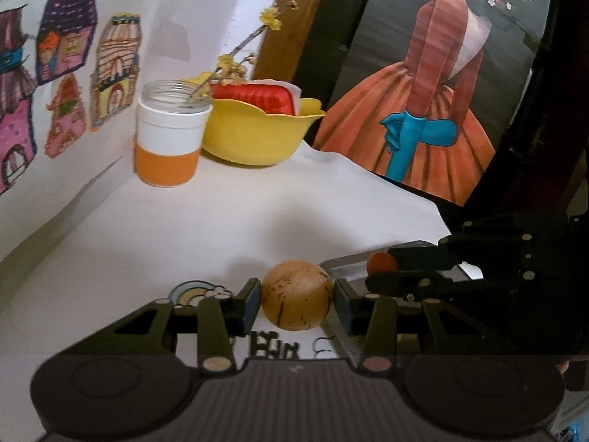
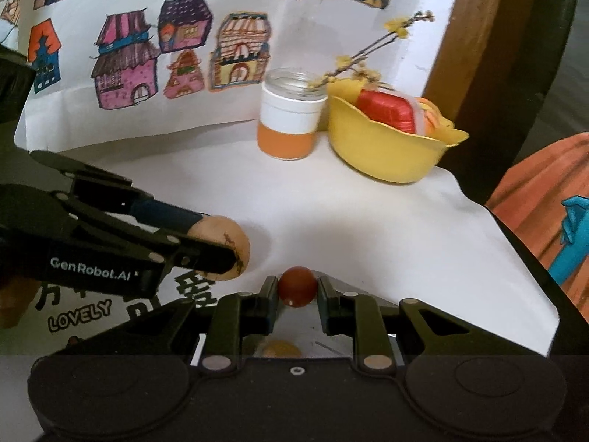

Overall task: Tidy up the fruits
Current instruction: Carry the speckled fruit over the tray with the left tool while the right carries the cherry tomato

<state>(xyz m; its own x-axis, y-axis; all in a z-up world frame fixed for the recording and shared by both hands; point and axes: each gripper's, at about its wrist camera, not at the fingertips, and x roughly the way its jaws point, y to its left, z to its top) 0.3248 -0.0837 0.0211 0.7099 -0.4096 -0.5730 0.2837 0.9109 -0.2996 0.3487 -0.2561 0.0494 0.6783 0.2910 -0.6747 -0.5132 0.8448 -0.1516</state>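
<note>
Left gripper (image 1: 297,304) clamps the tan fruit (image 1: 297,294) near the desk's front edge; right gripper (image 2: 297,291) pinches the red fruit (image 2: 297,286) over the metal tray (image 2: 346,291). Advise lifting level toward the back-corner yellow bowl (image 2: 386,154), grip steady.

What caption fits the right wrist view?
Right gripper holds a small red fruit; left gripper clamps a tan fruit.

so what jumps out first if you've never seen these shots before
Each gripper holds a fruit between its fingers, low over the white table: the left gripper clamps a tan speckled fruit, and the right gripper pinches a small red fruit. At the back, a yellow bowl holding a red item stands beside an orange-and-white jar with yellow flower sprigs, against a wall of colourful house drawings.
</note>
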